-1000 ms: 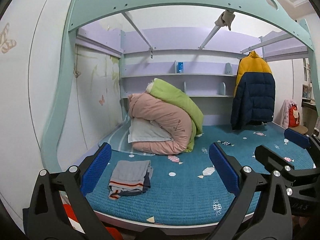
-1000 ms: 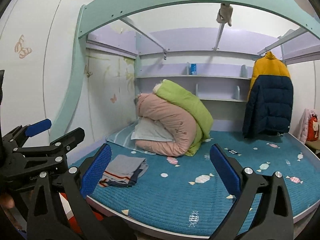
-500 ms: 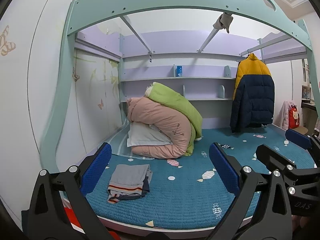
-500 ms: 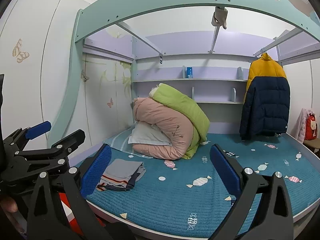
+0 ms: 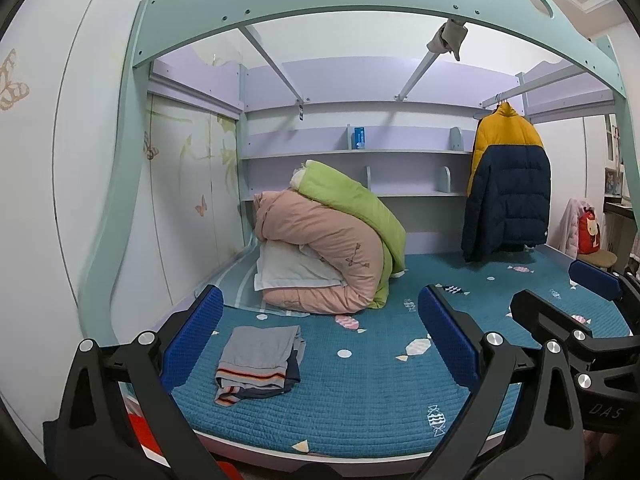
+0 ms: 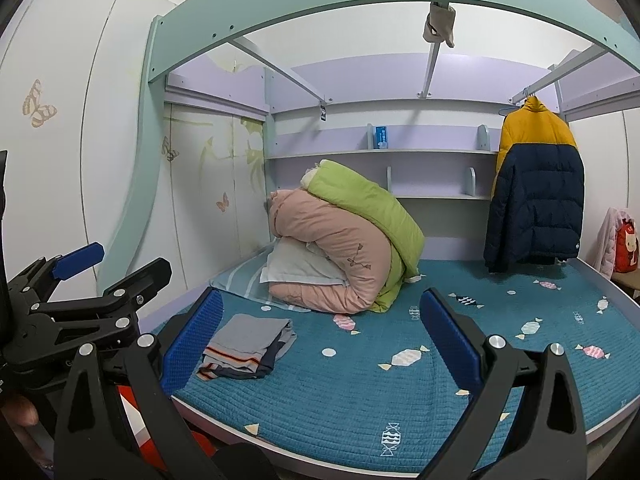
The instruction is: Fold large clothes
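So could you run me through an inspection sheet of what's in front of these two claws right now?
Surface: teal quilted bed cover with candy print, flat.
Job's things: folded grey clothes with striped hems, stacked near the bed's front left edge; yellow and navy puffer jacket hanging from a rail.
Clutter: rolled pink quilt with green quilt on top and a white pillow tucked in; small blue box on the lilac shelf.
Grippers: left claw open, empty; right claw open, empty.
Cables: nothing seen.
Surroundings: mint green bed frame, butterfly wall decals.
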